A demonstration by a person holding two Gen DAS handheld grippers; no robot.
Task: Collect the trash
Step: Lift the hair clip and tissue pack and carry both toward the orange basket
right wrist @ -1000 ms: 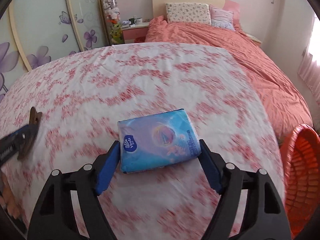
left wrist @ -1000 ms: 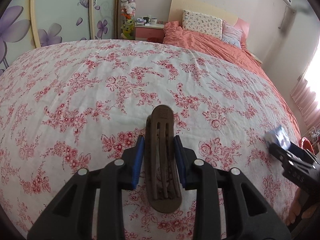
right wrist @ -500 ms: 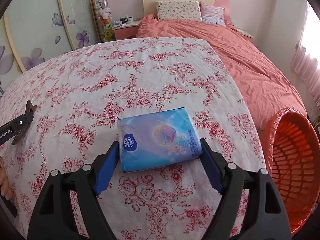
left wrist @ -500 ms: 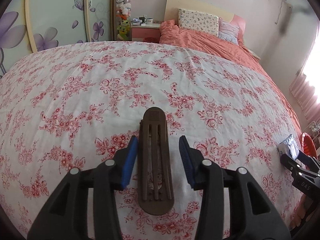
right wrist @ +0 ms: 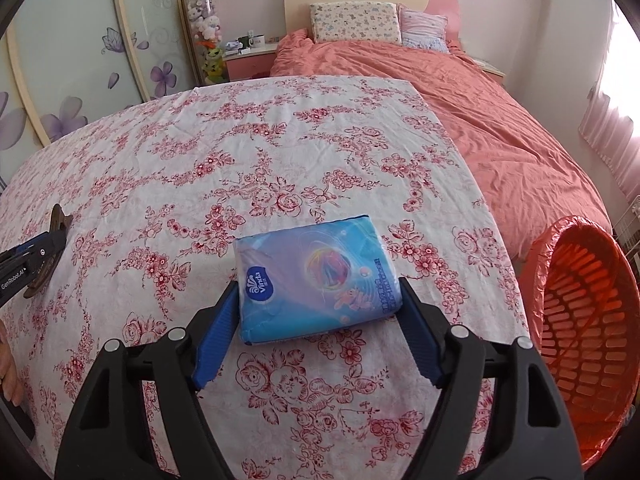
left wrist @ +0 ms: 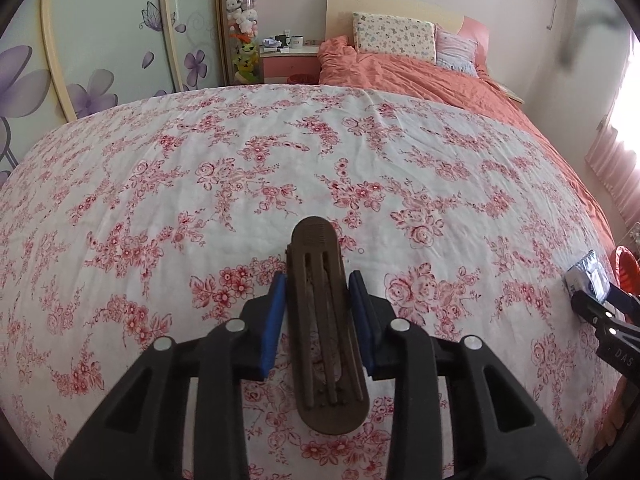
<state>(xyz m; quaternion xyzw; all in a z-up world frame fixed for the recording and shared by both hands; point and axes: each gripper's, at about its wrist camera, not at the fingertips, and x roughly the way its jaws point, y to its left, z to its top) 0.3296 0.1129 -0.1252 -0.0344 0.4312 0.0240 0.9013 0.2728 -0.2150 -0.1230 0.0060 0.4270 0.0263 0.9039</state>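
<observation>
A brown slotted plastic piece (left wrist: pixel 324 340) points away from me over the floral bedsheet (left wrist: pixel 240 160). My left gripper (left wrist: pixel 317 280) has its jaws closing, and the blue pads press on the piece's two long sides. A blue tissue pack (right wrist: pixel 312 268) sits between the blue pads of my right gripper (right wrist: pixel 318 288), whose jaws are closing against its two ends. In the left wrist view the pack (left wrist: pixel 588 276) shows at the far right edge. The right wrist view catches the brown piece (right wrist: pixel 60 216) at its left edge.
An orange slatted basket (right wrist: pixel 580 320) lined with an orange bag stands off the sheet's right edge, tilted towards me. Beyond the floral sheet lie a salmon duvet (right wrist: pixel 500 120) and pillows. A wardrobe with purple flowers (left wrist: pixel 100 60) fills the left.
The left jaws stood apart from the brown piece half a second ago and are back against it. The right view has swung so more of the orange basket shows; the pack stays between its pads.
</observation>
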